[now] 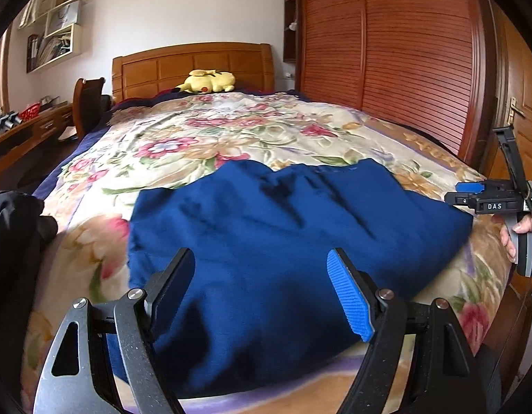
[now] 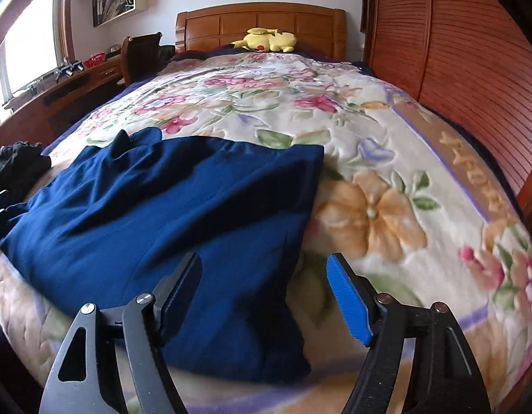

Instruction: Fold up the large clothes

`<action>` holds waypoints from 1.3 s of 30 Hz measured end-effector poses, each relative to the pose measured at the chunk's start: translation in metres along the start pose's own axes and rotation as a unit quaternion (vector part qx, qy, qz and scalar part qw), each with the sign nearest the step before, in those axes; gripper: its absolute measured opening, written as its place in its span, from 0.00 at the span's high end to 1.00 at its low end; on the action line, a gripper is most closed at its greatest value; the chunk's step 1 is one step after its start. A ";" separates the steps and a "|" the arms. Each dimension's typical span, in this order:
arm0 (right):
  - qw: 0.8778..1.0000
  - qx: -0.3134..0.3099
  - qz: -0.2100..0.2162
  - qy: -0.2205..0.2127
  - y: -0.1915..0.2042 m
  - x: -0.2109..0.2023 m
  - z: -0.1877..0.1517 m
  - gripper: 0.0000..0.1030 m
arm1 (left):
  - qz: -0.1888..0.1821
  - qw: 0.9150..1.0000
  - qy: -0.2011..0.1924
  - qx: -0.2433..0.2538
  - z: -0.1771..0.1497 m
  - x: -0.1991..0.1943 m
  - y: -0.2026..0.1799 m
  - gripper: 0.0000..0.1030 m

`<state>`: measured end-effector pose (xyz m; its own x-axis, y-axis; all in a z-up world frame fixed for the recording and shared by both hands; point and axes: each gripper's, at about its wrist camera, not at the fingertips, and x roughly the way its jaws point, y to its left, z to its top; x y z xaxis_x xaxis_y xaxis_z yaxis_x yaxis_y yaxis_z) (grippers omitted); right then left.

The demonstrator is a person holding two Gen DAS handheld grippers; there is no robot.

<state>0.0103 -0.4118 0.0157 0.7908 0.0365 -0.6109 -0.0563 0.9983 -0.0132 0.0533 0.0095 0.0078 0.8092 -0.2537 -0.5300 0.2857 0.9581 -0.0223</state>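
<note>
I see the dark blue folded fabric garment lying on the floral quilted bedspread, spreading out beneath and ahead of my left gripper. My right gripper straddles its right edge. Both sets of jaws stand wide apart, gripping nothing. A black cloth heap is cut off at left.

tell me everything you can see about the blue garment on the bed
The blue garment is a large, deep navy piece of soft, matte cloth, lying mostly flat on the floral blanket near the foot of the bed. It looks partly folded, with a straight right edge, shallow wrinkles and a bunched far left corner. What kind of garment it is cannot be told. The left gripper and right gripper are both open above its near part, neither gripping it.
</note>
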 end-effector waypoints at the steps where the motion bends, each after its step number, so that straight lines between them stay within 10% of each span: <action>1: 1.000 -0.002 -0.003 -0.002 0.001 -0.003 -0.002 0.24 | -0.003 1.000 0.000 0.000 0.000 0.001 -0.002 0.22; 9: 1.000 -0.018 0.002 -0.017 0.014 -0.013 0.003 0.24 | -0.003 1.000 0.009 0.008 -0.003 0.007 -0.011 0.22; 17: 0.993 -0.090 0.070 -0.029 0.077 0.035 0.083 0.24 | 0.014 1.000 0.022 -0.003 -0.008 0.016 -0.003 0.22; 25: 0.985 -0.129 0.107 0.036 0.149 0.144 0.149 0.24 | 0.017 0.999 0.031 -0.004 -0.011 0.021 0.004 0.22; 35: 0.971 -0.166 0.090 0.144 0.181 0.226 0.154 0.27 | 0.013 0.999 0.043 -0.003 -0.015 0.025 0.010 0.22; 39: 0.977 -0.156 0.068 0.126 0.180 0.230 0.159 0.46 | 0.011 0.999 0.042 -0.006 -0.014 0.024 0.011 0.22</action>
<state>0.2793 -0.2169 -0.0016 0.5896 0.1157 -0.7994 -0.3645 0.9213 -0.1355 0.0685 0.0154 -0.0169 0.7689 -0.2204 -0.6001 0.2618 0.9649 -0.0190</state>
